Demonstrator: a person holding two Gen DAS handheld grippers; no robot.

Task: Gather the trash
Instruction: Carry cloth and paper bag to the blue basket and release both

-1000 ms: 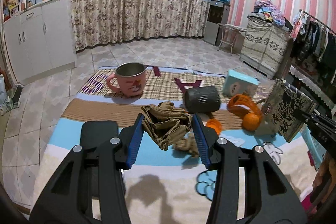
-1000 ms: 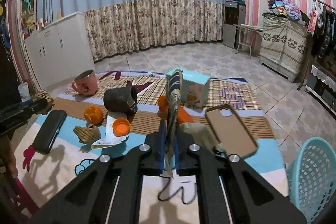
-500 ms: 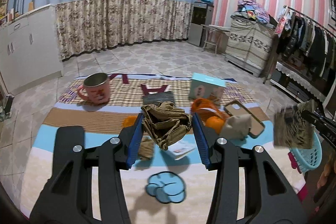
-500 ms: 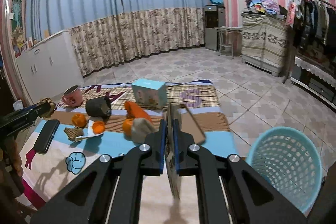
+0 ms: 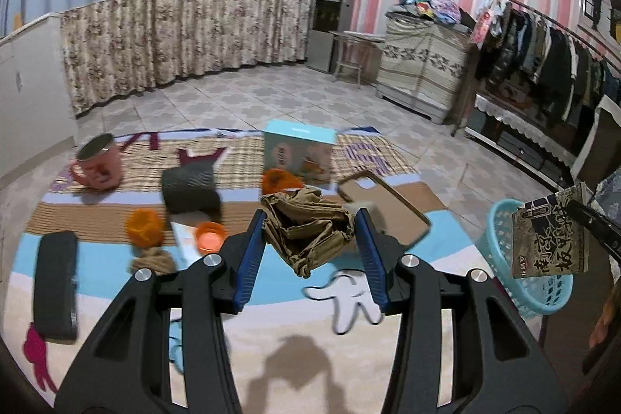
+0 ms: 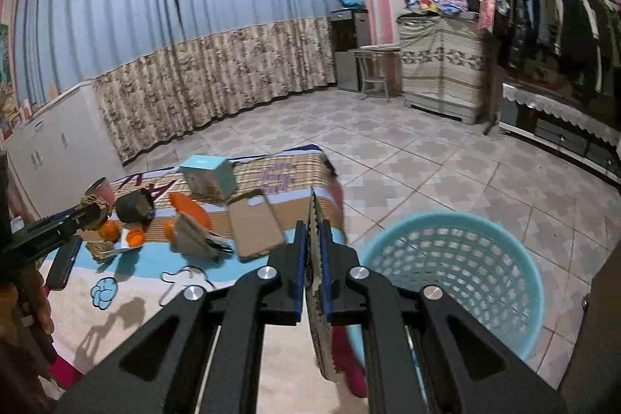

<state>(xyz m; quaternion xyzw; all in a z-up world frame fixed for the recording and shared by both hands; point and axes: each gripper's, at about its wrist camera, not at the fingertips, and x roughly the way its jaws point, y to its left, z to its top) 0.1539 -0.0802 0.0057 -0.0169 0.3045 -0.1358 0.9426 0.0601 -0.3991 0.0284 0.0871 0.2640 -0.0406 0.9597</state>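
The right gripper (image 6: 312, 272) pinches a flat printed wrapper (image 6: 316, 282) edge-on beside the blue basket (image 6: 458, 278), ready for dropping, I'd judge. The left gripper (image 5: 308, 251) clamps crumpled brown paper (image 5: 306, 231) above the mat (image 5: 116, 282), beyond which 1 pink mug (image 5: 99, 163) stands.

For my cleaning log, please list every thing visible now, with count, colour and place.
crumpled paper: 1, brown, held in left tool
snack packet: 1, dark printed, held in right tool above the basket
basket: 1, light blue, on floor beside the blanket's right edge
blanket: 1, striped, under everything
mug: 1, pink, far left
box: 1, teal, far middle
dark cup: 1, lying on its side
phone case: 1, brown, near right edge
black case: 1, left edge
left tool: shut on paper
right tool: shut on packet
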